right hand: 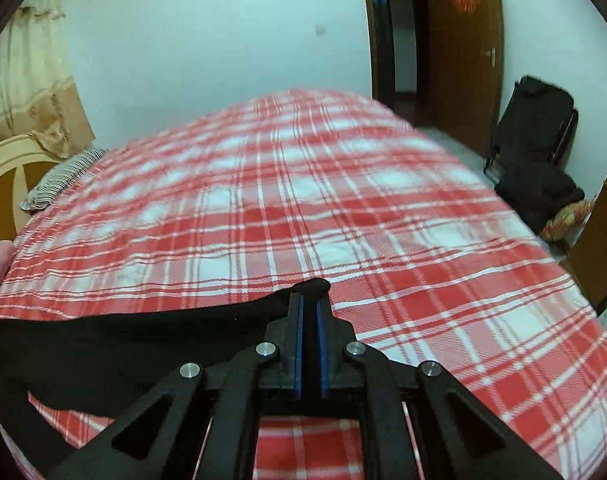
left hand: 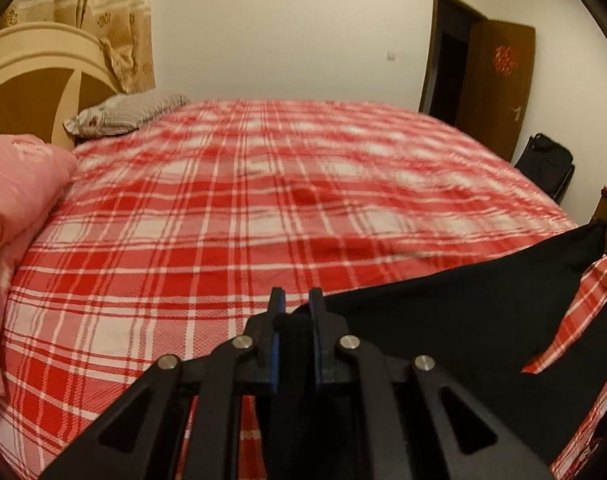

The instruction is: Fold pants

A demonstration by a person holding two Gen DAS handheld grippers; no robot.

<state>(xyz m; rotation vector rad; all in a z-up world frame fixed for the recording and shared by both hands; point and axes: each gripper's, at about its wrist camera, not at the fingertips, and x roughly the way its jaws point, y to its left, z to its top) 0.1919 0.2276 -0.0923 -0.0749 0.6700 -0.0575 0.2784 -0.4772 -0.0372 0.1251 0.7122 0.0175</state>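
Black pants (left hand: 455,312) hang stretched over the red and white checked bed (left hand: 263,200). In the left wrist view my left gripper (left hand: 296,300) is shut on a bunched corner of the pants, and the cloth runs off to the right. In the right wrist view my right gripper (right hand: 310,300) is shut on another corner of the pants (right hand: 123,336), whose cloth stretches away to the left. Both grippers are lifted above the sheet (right hand: 343,208). The lower part of the pants is hidden under the gripper bodies.
A pink quilt (left hand: 19,216) and a striped pillow (left hand: 127,114) lie at the left by the headboard (left hand: 27,80). A brown door (right hand: 459,44) stands open at the far right, with a black folding chair (right hand: 531,128) and dark bags beside the bed's right edge.
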